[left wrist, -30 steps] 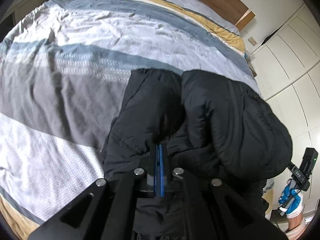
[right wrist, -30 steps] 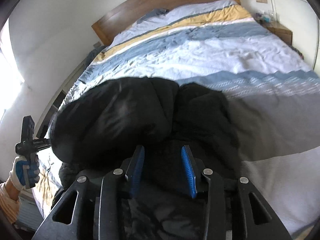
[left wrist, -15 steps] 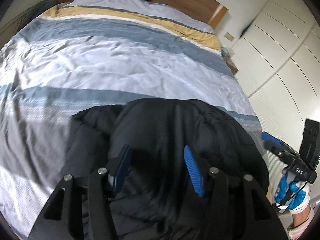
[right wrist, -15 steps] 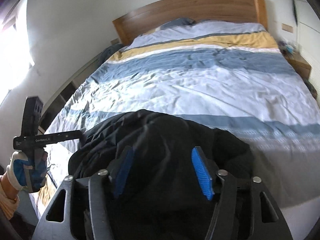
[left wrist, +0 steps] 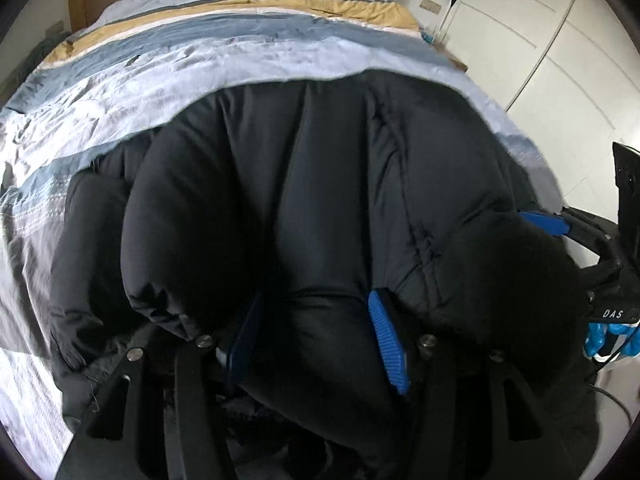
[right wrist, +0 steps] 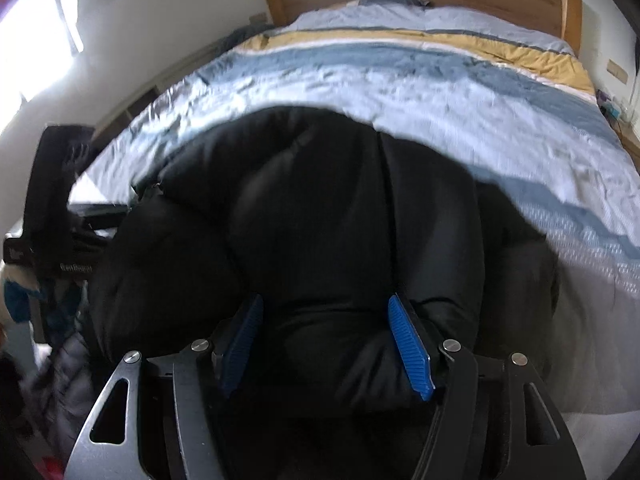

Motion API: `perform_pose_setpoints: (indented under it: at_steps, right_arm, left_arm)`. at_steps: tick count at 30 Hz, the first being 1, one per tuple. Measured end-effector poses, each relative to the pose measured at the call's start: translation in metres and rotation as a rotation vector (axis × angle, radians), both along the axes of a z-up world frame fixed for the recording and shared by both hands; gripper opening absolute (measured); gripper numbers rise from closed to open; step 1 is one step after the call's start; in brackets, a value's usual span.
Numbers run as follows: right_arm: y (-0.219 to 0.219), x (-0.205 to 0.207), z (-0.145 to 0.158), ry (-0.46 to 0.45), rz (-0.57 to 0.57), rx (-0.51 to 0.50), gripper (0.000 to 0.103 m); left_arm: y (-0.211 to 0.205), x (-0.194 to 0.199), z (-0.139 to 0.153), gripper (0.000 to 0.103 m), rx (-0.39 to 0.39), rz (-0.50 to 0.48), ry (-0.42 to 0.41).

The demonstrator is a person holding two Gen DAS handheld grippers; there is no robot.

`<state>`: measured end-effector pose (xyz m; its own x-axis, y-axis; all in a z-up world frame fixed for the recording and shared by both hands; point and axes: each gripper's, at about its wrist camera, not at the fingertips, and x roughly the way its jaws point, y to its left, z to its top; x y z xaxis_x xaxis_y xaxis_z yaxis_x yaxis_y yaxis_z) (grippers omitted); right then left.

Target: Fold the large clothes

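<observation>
Black puffer jacket (left wrist: 320, 208) on the bed (left wrist: 224, 52) looks soft, bulky, slippery: grip a seamed edge; left tongs (left wrist: 316, 336) and right tongs (right wrist: 326, 344) gape, holding nothing.

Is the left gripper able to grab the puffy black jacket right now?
Probably yes. The left gripper is open, and the black jacket on the bed bulges right between its blue fingers. Nothing blocks the way.
</observation>
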<state>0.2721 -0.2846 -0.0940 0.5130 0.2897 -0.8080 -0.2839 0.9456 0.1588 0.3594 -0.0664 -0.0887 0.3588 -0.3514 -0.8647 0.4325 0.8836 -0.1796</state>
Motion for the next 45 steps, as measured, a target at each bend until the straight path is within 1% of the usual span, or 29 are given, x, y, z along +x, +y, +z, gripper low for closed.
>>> perform_pose_setpoints:
  at_steps: [3,5,8,10,12,14,16,17,18,20,22,23,25,27,32,35,36,45]
  right_arm:
    - [-0.005,-0.001,-0.014,0.007,-0.023,0.022,0.065]
    - [-0.005,0.001,-0.012,0.018,-0.022,0.010,0.065]
    - [-0.006,-0.004,0.006,0.025,-0.011,-0.011,0.064]
    - [-0.008,-0.008,0.021,0.015,-0.005,-0.026,0.064]
    - [-0.011,-0.013,0.037,-0.009,-0.003,-0.015,0.064]
    - [-0.012,-0.016,0.052,-0.035,-0.005,0.009,0.064]
    - [-0.009,-0.014,0.057,-0.046,0.006,0.016,0.064]
    - [-0.006,-0.012,0.055,-0.044,0.015,0.015,0.064]
    - [-0.001,-0.008,0.050,-0.035,0.023,0.006,0.064]
    - [0.005,-0.004,0.031,0.002,0.032,-0.017,0.064]
    - [0.006,-0.003,0.014,0.030,0.033,-0.019,0.065]
    - [0.005,-0.005,0.009,0.037,0.028,-0.013,0.065]
    - [0.003,-0.007,0.003,0.043,0.009,-0.001,0.065]
    - [0.003,-0.008,0.003,0.047,0.000,-0.002,0.065]
    - [0.006,-0.008,0.009,0.052,-0.001,-0.035,0.065]
    - [0.005,-0.008,0.010,0.051,-0.015,-0.036,0.065]
    - [0.005,-0.010,0.011,0.051,-0.020,-0.035,0.065]
    - [0.005,-0.028,0.021,0.037,-0.049,-0.027,0.065]
  left_arm:
    - [-0.002,-0.001,-0.015,0.053,0.001,0.029,0.014]
    - [-0.002,-0.002,-0.013,0.053,0.000,0.041,0.018]
    - [0.004,-0.006,0.006,0.053,-0.023,0.059,0.010]
    - [0.007,-0.014,0.023,0.053,-0.049,0.063,-0.013]
    - [0.006,-0.022,0.041,0.053,-0.073,0.055,-0.049]
    - [0.002,-0.028,0.051,0.053,-0.088,0.040,-0.074]
    - [-0.004,-0.033,0.050,0.053,-0.089,0.019,-0.078]
    - [-0.008,-0.034,0.047,0.053,-0.079,0.011,-0.077]
    - [-0.013,-0.037,0.037,0.053,-0.052,0.003,-0.070]
    - [-0.019,-0.039,0.022,0.053,-0.013,0.002,-0.048]
    - [-0.022,-0.046,0.012,0.053,0.032,0.001,-0.053]
    - [-0.025,-0.051,0.010,0.053,0.062,-0.001,-0.063]
    - [-0.027,-0.056,0.008,0.053,0.084,0.007,-0.071]
    - [-0.030,-0.057,0.009,0.053,0.109,0.020,-0.073]
    - [-0.033,-0.066,0.013,0.053,0.124,0.042,-0.083]
    - [-0.030,-0.071,0.017,0.053,0.130,0.049,-0.093]
    - [-0.030,-0.067,0.021,0.053,0.133,0.050,-0.096]
    - [-0.030,-0.078,0.038,0.053,0.169,0.060,-0.133]
